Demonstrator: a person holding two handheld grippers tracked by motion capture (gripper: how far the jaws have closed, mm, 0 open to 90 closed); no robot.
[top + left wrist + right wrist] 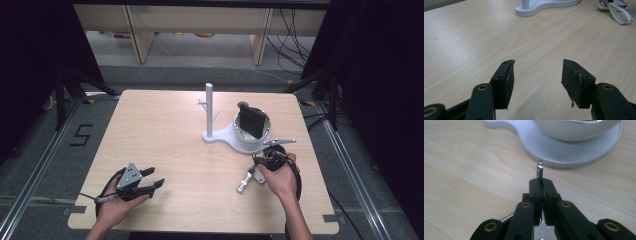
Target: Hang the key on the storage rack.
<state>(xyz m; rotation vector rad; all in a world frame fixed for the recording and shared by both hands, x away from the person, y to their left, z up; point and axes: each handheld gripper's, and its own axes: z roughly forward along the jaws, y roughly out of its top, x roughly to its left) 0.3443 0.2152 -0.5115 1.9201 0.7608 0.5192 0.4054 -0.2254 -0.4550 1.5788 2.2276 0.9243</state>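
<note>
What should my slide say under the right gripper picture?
Right gripper shut on a thin metal piece, near the white stand's base.

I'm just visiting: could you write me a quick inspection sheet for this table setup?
Surface: pale wooden table, bare in the middle.
Job's things: thin shiny metal piece with a white strap, near the white stand with its post and bowl.
Clutter: nothing seen.
Grippers: left hand-held gripper open, empty, resting low; right hand-held gripper shut on the metal piece.
Cables: one trails from each gripper; more on the floor behind.
Surroundings: dark curtains, floor rails, wooden furniture behind.
</note>
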